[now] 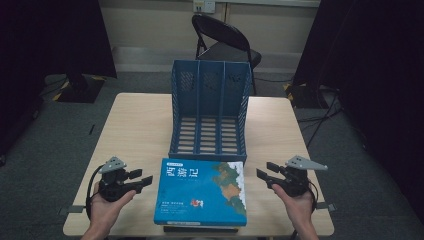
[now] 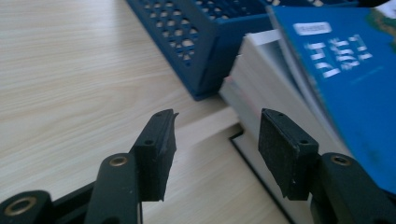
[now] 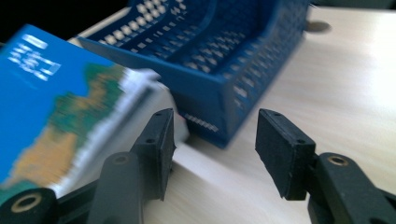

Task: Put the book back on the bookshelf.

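The blue book (image 1: pixel 201 192) lies flat on top of a second book on the counter (image 1: pixel 135 130), between my two claws, its far edge just short of the blue file rack (image 1: pixel 210 107). I judge it sits there ready to be lifted and stood in one of the rack's slots. My left claw (image 1: pixel 142 179) hangs just off its left edge, jaws apart and gripping nothing; in the left gripper view the page edges are just beyond the right jaw. My right claw (image 1: pixel 265 174) is near the right edge, likewise released and empty.
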A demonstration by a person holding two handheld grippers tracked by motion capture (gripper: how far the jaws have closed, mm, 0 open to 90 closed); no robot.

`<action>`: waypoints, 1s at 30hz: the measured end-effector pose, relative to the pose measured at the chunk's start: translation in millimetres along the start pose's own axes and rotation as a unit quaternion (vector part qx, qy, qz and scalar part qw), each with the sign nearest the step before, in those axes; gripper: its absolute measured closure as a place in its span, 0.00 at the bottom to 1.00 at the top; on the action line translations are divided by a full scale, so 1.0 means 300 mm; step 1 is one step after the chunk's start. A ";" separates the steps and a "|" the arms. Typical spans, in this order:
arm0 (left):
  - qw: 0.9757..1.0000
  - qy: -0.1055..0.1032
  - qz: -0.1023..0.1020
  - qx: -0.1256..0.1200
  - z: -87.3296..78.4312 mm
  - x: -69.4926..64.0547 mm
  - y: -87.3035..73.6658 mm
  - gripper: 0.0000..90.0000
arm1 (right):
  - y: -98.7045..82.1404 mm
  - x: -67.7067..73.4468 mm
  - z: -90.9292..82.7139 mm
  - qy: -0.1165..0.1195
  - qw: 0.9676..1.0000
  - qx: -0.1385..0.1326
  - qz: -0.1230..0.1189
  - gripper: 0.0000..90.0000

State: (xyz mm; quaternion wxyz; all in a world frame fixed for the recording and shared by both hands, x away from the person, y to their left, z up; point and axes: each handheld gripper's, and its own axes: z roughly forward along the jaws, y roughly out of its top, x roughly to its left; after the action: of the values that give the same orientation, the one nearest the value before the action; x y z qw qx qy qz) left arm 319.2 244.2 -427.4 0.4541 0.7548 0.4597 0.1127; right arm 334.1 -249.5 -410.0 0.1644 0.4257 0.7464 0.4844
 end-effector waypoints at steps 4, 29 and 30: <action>1.000 -0.003 0.014 -0.003 0.004 -0.026 0.027 0.51 | 0.065 0.046 0.019 0.020 0.999 -0.014 -0.021 0.52; 0.999 -0.040 0.014 -0.013 0.066 -0.115 0.053 0.59 | 0.104 0.136 0.219 0.068 0.995 0.042 -0.065 0.56; 0.999 -0.051 -0.001 -0.015 0.068 -0.104 0.049 0.59 | 0.103 0.136 0.224 0.062 0.995 0.044 -0.071 0.55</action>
State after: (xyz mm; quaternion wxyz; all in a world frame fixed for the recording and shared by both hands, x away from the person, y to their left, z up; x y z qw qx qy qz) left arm 322.5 205.0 -419.6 0.4886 0.7521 0.4350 0.0802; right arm 369.1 -172.7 -408.6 0.1329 0.3475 0.8042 0.4636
